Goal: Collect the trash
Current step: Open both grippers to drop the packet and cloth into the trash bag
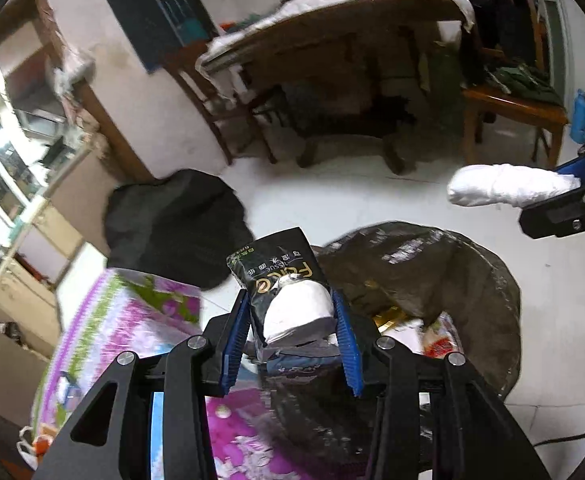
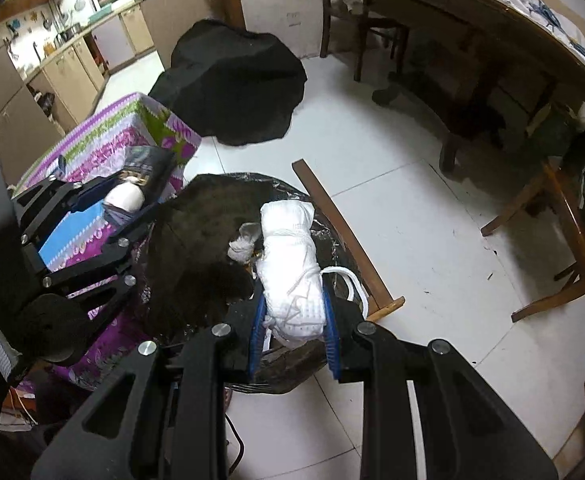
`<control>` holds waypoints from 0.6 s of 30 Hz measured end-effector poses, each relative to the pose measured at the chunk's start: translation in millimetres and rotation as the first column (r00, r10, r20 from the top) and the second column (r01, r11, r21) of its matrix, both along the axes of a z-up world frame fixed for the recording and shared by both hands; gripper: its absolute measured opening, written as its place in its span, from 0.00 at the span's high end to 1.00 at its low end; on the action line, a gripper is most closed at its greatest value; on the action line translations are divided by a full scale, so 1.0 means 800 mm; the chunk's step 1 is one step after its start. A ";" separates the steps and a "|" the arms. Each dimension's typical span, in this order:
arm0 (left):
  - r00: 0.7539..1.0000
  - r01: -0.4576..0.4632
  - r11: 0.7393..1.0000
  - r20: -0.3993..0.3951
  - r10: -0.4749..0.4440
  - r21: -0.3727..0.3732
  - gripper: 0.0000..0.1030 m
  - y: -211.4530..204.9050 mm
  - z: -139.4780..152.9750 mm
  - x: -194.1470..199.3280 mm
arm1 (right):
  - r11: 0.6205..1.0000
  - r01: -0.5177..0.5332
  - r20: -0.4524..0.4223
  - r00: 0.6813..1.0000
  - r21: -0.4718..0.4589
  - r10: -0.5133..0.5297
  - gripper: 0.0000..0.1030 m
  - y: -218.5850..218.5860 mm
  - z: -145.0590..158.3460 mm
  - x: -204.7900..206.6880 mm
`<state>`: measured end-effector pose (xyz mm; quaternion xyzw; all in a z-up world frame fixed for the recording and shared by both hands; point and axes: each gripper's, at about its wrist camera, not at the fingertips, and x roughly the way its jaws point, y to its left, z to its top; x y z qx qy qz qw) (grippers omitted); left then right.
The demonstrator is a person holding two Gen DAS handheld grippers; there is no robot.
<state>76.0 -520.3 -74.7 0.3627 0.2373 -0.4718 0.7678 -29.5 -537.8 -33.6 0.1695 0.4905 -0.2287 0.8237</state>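
My left gripper (image 1: pixel 290 300) is shut on a black tissue pack (image 1: pixel 276 264) with a wad of white tissue bulging from its torn side. It hangs over the left rim of an open dark trash bag (image 1: pixel 432 264) on the floor. My right gripper (image 2: pixel 292 296) is shut on a white rolled bundle (image 2: pixel 288 248) tied with string, held above the bag's mouth (image 2: pixel 196 240). In the right wrist view, the left gripper (image 2: pixel 128 200) and its tissue pack (image 2: pixel 144 164) appear at the left. The left wrist view shows the right gripper (image 1: pixel 572 196) and the bundle (image 1: pixel 504 190) at the right edge.
A purple floral cloth-covered box (image 2: pixel 104 140) stands left of the bag, and a black cloth heap (image 2: pixel 236 84) lies behind it. A wooden stick (image 2: pixel 340 232) lies on the white tiles to the bag's right. A round wooden table (image 2: pixel 492 20) and chair (image 1: pixel 512 104) stand farther back.
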 end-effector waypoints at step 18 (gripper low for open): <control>0.932 0.125 0.991 -0.350 -0.099 0.051 0.59 -0.001 -0.042 0.052 | 0.997 -0.006 -0.048 0.999 0.080 0.010 0.77 -0.006 -0.022 0.022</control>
